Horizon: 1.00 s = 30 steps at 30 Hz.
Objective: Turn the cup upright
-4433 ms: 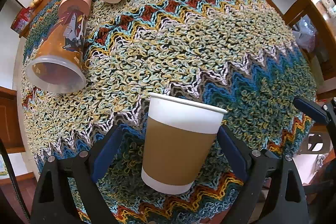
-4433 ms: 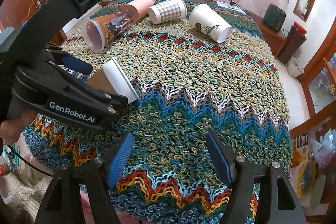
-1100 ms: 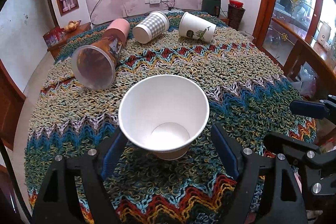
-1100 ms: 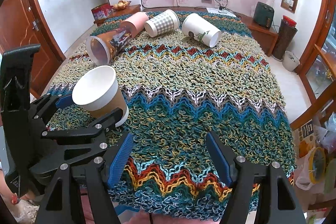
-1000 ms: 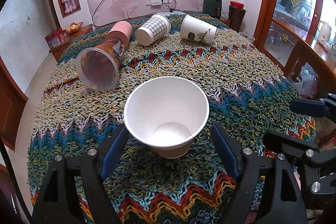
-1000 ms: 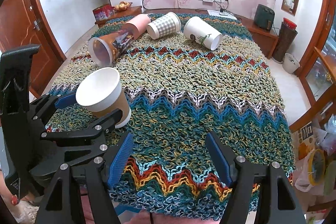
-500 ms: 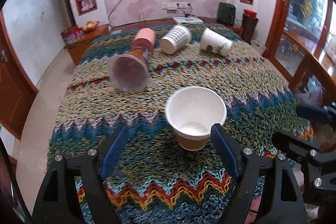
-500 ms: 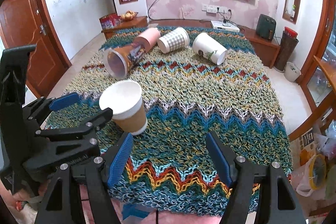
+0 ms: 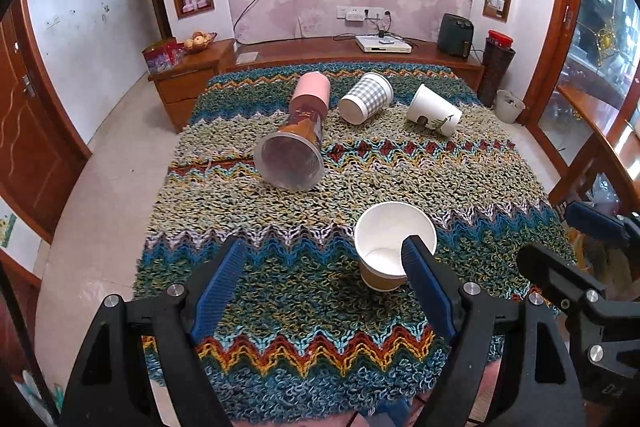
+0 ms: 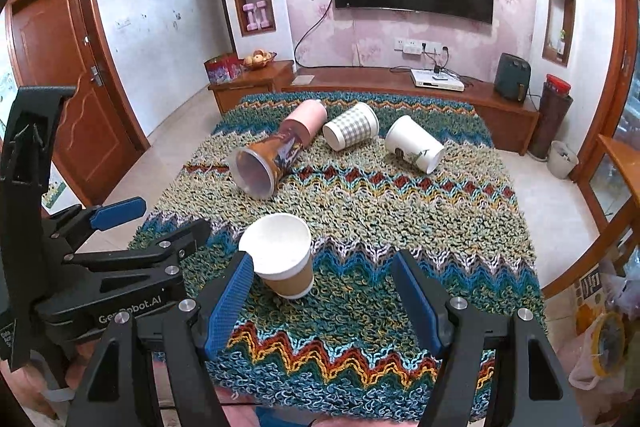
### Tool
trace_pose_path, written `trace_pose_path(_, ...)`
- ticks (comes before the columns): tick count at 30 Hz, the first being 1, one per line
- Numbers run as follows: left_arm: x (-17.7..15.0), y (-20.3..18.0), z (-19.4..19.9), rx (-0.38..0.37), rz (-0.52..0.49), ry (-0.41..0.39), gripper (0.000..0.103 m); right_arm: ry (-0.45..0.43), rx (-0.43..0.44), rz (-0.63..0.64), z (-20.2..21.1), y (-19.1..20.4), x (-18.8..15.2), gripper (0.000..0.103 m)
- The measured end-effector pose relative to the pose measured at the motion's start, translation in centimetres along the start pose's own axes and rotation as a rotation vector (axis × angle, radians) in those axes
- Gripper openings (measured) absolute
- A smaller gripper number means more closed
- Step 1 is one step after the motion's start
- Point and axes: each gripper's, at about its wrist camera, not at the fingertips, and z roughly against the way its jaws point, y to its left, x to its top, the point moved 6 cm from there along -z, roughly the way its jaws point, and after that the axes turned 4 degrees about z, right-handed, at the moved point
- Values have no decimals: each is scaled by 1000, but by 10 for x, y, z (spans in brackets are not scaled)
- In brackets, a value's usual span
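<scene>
A brown-sleeved white paper cup point(image 9: 390, 247) stands upright on the woven zigzag tablecloth point(image 9: 360, 171), near the front; it also shows in the right wrist view point(image 10: 282, 255). My left gripper point(image 9: 324, 279) is open and empty, pulled back above the table's near edge, with the cup just behind its right finger. My right gripper point(image 10: 326, 293) is open and empty, also back from the table, the cup near its left finger. The left gripper's body point(image 10: 100, 267) shows at left in the right wrist view.
Three cups lie on their sides at the far end: a tall brown-and-pink printed cup point(image 9: 298, 139), a grey checked cup point(image 9: 366, 99) and a white cup with a plant print point(image 9: 434, 111). A wooden TV bench point(image 9: 352, 51) stands behind the table. A wooden chair point(image 10: 616, 187) stands at right.
Both grippers have drawn back and up from the table, so more of the room shows. The left gripper has let go of the brown cup, which now stands upright by itself.
</scene>
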Motion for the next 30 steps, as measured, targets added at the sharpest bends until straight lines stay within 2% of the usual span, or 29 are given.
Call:
trace_pose_path(13, 24, 3, 33, 6, 42, 41, 83, -20, -1, -77, 27, -1, 42, 73)
trace_pose_path(20, 30, 5, 43, 38, 53, 29, 83, -38, -35, -67, 35, 1, 46, 73)
trace_pose_path(28, 39, 8, 46, 41, 78, 19, 83, -53, -52, -75, 40, -3, 51, 73)
trace_pose_path(30, 40, 9, 45, 49, 81, 21, 83, -63, -48, -78, 42, -4, 53, 78)
